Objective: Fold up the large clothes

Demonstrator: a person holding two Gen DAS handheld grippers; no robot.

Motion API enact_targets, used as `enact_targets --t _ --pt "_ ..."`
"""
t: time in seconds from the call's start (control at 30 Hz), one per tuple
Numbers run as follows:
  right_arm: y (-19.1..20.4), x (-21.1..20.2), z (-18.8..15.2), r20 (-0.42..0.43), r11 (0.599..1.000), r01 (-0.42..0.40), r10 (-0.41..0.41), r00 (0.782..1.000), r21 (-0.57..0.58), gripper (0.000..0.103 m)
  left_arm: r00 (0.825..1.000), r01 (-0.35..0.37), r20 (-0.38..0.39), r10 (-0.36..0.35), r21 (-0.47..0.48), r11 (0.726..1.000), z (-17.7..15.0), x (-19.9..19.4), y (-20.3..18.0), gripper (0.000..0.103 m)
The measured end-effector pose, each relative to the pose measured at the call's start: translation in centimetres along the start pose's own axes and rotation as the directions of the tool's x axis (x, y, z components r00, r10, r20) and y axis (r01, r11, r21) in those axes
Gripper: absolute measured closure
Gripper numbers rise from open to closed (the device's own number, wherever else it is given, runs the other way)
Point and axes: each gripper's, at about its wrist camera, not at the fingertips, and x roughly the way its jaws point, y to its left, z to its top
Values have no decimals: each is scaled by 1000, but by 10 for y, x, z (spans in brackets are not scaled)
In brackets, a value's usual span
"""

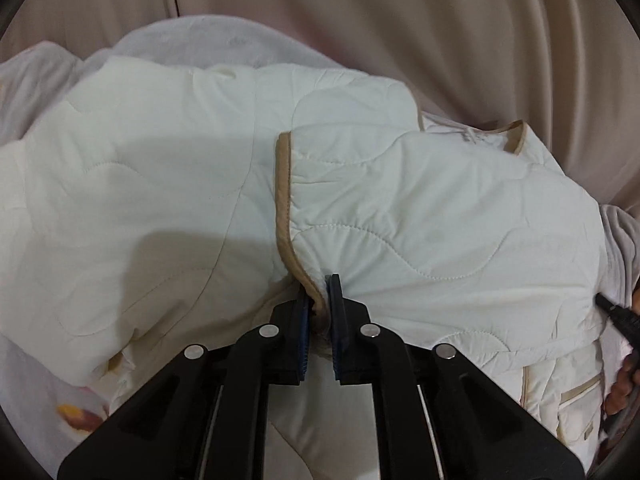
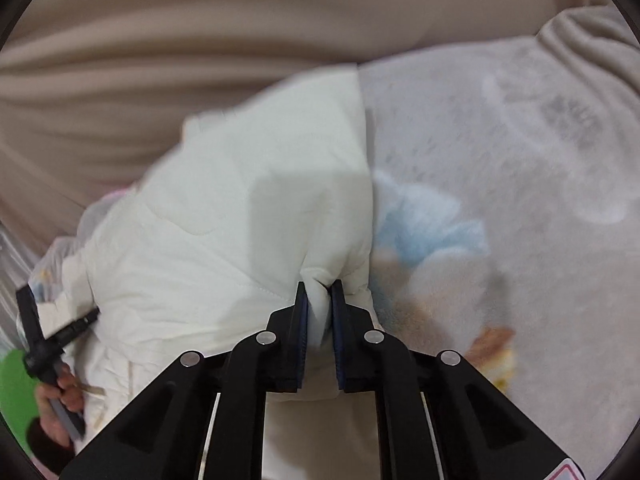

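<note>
A cream quilted jacket (image 1: 400, 200) with tan trim lies spread over a pale blanket. My left gripper (image 1: 320, 292) is shut on the jacket's tan-trimmed front edge (image 1: 285, 200) near its lower end. In the right wrist view the same jacket (image 2: 240, 220) fills the left half, and my right gripper (image 2: 320, 292) is shut on a bunched fold of its cream fabric at the right edge. The other gripper and the hand holding it (image 2: 60, 396) show at the lower left of that view. The tip of the right gripper (image 1: 612, 312) peeks in at the right of the left wrist view.
Under the jacket lies a pale fleece blanket (image 2: 520, 160) with a blue and orange print. Beige curtain folds (image 1: 400, 20) hang behind. A bright green patch (image 2: 16, 384) sits at the far left of the right wrist view.
</note>
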Motion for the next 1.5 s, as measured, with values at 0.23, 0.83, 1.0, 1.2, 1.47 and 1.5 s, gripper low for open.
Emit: enact_targets --t 0.23,0.83,1.0,1.2,1.47,1.5 --pt "47 -17 -2 60 986 14 -4 998 -167 96 1000 -17 14 17 4 1000 -3 4 -9 93" --pt "14 59 98 58 996 87 -88 994 17 46 996 53 76 -43 -125 991 58 0 17 35" --pt "24 71 102 85 999 48 -48 995 -5 95 997 73 19 -71 -127 989 67 31 9 91" --pt "5 65 98 134 1000 18 -20 991 9 99 997 58 65 -53 -83 995 61 29 0 95" --pt "41 10 78 183 996 46 -30 983 -82 97 998 36 55 -34 -35 999 46 5 -1 89" --pt "47 -2 69 175 992 32 -10 984 -123 97 997 42 70 -40 -20 999 40 -9 0 89"
